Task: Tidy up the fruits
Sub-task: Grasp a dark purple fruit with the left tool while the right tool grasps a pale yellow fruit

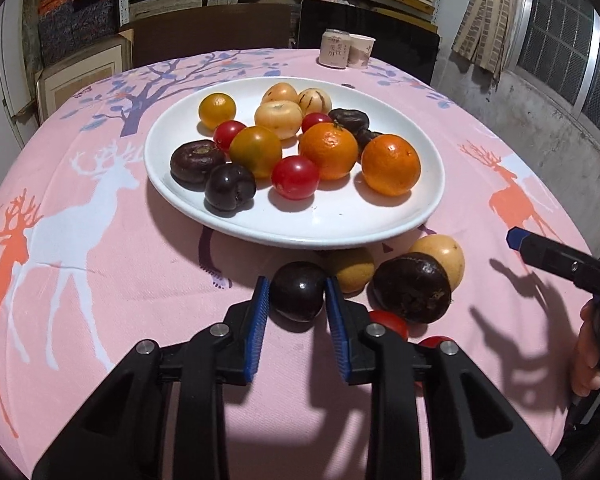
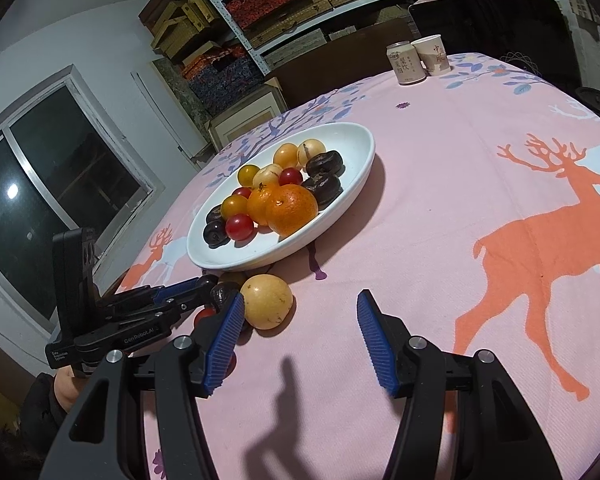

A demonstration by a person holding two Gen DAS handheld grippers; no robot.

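Left gripper (image 1: 296,292) pinches a dark plum (image 1: 297,297) on the cloth, just before the white plate (image 1: 300,228).

The plum is round, glossy, almost black; the ribbed blue pads press both its sides. Beside it lie a wrinkled dark fruit (image 1: 412,287), a smooth yellow one (image 1: 440,258), and perhaps small red tomatoes, half hidden. The right gripper (image 2: 300,336) points down over the bare pink tablecloth (image 2: 440,240), jaws spread, holding nothing.

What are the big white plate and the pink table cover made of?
The plate looks like glazed ceramic: smooth, glossy white, with soft light reflections, though hard plastic is possible. The table cover looks like woven cloth: matte, with a fine weave, faint wrinkles and printed deer.
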